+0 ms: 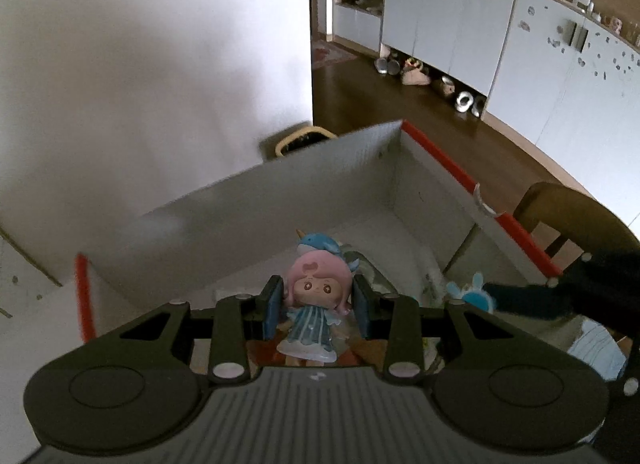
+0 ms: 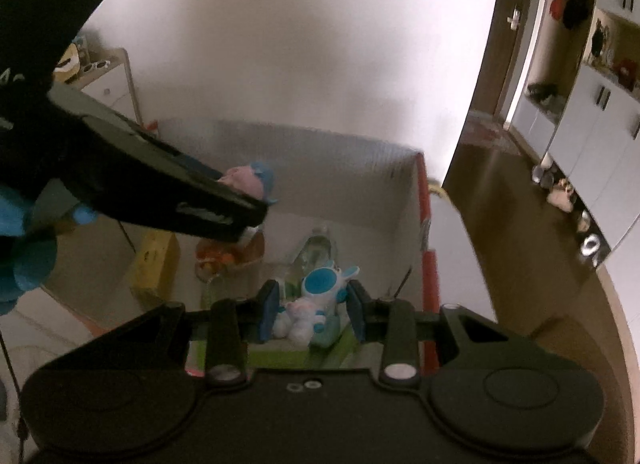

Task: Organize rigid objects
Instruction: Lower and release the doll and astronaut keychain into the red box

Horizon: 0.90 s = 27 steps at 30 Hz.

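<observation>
Pink-haired doll figurine (image 1: 314, 304), in a blue striped dress with a blue whale on its head, is pinched at the head between the blue pads of the left gripper (image 1: 319, 306). It stands upright, face toward the camera, above the open cardboard box (image 1: 332, 168); its feet are cut off behind the gripper body. The right gripper (image 2: 313, 310) is clamped on a white-and-blue rabbit figurine (image 2: 316, 300), which leans with its ears up and to the right, over the same box. Below it, box contents blur together: a yellow carton (image 2: 154, 264), something orange (image 2: 230, 252), a clear bottle-like shape (image 2: 316, 252) hard to identify.
</observation>
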{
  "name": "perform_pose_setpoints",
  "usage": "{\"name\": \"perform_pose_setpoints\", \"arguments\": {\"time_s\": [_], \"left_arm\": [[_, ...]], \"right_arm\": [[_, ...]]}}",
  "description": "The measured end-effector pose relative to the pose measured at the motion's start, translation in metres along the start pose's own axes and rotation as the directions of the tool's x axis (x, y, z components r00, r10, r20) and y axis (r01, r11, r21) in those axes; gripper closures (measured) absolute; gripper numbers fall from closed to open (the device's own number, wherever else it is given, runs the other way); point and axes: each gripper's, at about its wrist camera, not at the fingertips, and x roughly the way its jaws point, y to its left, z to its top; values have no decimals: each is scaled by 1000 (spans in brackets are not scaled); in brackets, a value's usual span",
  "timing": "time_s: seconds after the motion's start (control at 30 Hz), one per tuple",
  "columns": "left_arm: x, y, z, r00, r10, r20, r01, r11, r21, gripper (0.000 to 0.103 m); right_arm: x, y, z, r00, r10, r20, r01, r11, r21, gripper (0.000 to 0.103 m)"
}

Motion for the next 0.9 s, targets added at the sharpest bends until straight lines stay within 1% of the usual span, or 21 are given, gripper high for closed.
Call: {"name": "perform_pose_setpoints", "arguments": {"time_s": [0.17,0.27,0.37,0.6,0.83,0.9], "left_arm": [[16,-4,-4,999,-8,-35,8,1000,4,67],[25,-6,-5,998,-21,-57,21,1000,7,67],[29,-6,-6,997,-26,-75,26,1000,2,67],[38,-1,-3,990,-45,-132,42,999,-27,67],[30,-4,-5,992,-32,-124,30,999,-13,66],[27,-3,-7,993,-31,-117,29,999,-19,63]], "right_arm": [[8,4,-3,999,16,-28,-15,1000,8,68],[9,8,-4,999,10,-33,-11,1000,-14,68],[11,6,-3,999,23,-42,-23,1000,17,68],[11,5,-3,998,27,-54,-25,999,39,66],[16,-5,2,997,20,-70,-15,997,73,60],[14,-6,4,998,17,-65,-13,997,72,58]]}}
